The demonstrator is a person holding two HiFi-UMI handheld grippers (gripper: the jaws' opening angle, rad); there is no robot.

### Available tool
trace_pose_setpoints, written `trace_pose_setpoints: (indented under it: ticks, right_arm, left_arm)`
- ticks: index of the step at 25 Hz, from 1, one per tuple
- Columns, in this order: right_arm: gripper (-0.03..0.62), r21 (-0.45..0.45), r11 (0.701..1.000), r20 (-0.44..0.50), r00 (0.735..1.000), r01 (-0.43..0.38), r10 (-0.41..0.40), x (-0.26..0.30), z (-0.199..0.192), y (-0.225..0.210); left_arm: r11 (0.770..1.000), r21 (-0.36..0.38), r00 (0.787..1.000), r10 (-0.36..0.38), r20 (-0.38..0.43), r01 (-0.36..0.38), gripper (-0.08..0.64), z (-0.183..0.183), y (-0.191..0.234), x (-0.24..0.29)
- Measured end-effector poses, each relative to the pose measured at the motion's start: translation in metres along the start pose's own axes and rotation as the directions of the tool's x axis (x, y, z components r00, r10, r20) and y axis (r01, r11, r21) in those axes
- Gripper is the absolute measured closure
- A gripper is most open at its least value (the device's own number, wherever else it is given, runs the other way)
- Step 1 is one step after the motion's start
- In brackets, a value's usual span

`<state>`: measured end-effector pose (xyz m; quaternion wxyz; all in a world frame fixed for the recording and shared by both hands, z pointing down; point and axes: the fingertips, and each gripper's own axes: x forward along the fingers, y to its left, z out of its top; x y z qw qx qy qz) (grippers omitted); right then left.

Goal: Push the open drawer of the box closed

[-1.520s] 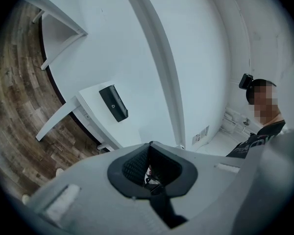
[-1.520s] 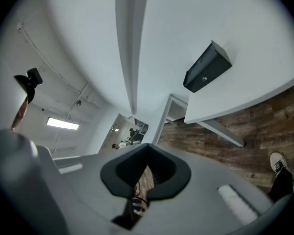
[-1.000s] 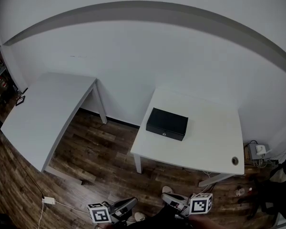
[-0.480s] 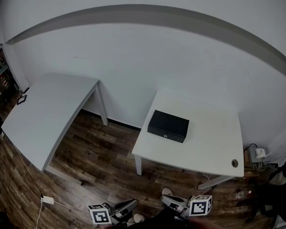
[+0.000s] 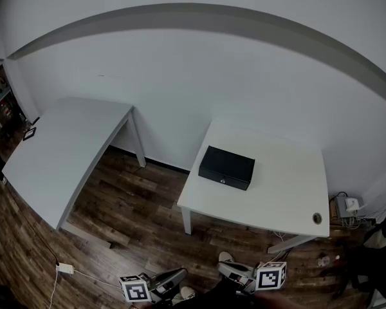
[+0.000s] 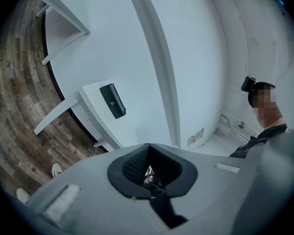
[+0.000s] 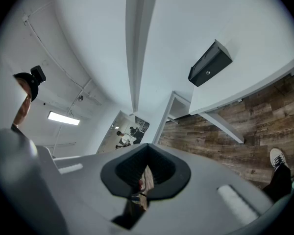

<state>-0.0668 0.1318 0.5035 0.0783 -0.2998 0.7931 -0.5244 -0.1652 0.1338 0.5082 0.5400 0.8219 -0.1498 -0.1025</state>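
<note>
Nothing has shifted: left gripper (image 5: 172, 276) and right gripper (image 5: 229, 270), jaws together, empty, hang far from the box (image 5: 226, 167).

No word, brand or number can be read anywhere. The only signs are the black-and-white square marker patterns on the left gripper's cube (image 5: 136, 290), at the rear of the left gripper (image 5: 170, 277), and on the right gripper's cube (image 5: 271, 275), at the rear of the right gripper (image 5: 234, 272). These are coded patterns, not lettering. Well ahead of both grippers, the black box (image 5: 226, 167) has a small pale round mark (image 5: 222, 181) on its front face. It is too small to tell whether it holds any print.
</note>
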Motion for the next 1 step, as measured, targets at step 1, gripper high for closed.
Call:
trace_pose_setpoints:
  ticks: [1]
  right_arm:
    - [0.591, 0.000, 1.000, 0.000, 1.000, 0.000, 0.000, -0.0006, 0.0001, -0.0002]
  left_arm:
    - [1.000, 0.000, 1.000, 0.000, 0.000, 0.000, 0.557, -0.0002, -0.0007, 0.0004]
